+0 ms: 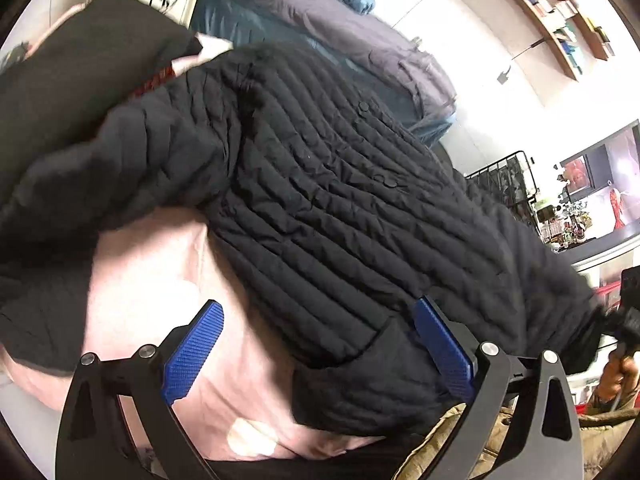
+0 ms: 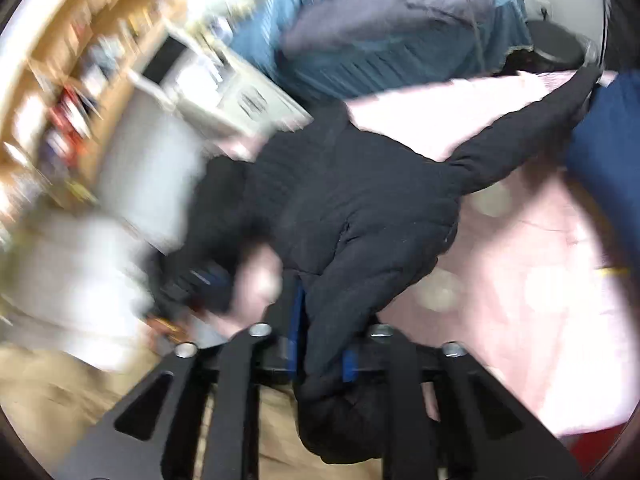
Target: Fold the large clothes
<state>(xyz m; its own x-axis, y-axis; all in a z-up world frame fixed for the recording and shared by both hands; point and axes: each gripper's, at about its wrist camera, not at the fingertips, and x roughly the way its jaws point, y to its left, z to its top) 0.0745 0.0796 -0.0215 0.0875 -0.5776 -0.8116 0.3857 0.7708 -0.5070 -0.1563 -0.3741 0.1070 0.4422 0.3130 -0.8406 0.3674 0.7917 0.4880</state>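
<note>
A black quilted jacket lies spread on a pink bed sheet, one sleeve bunched at the left. My left gripper hovers over the jacket's near hem, open wide. Its blue pads touch nothing, and the right pad sits at the hem's edge. In the blurred right wrist view, my right gripper is shut on a thick fold of the jacket. The cloth rises from the sheet into the jaws and hangs down behind them. One sleeve stretches away to the upper right.
A heap of blue and grey bedding lies beyond the jacket. Wall shelves and a cluttered counter are at the right. A white cabinet and a bookshelf stand left of the bed. A dark blue cloth lies at the right.
</note>
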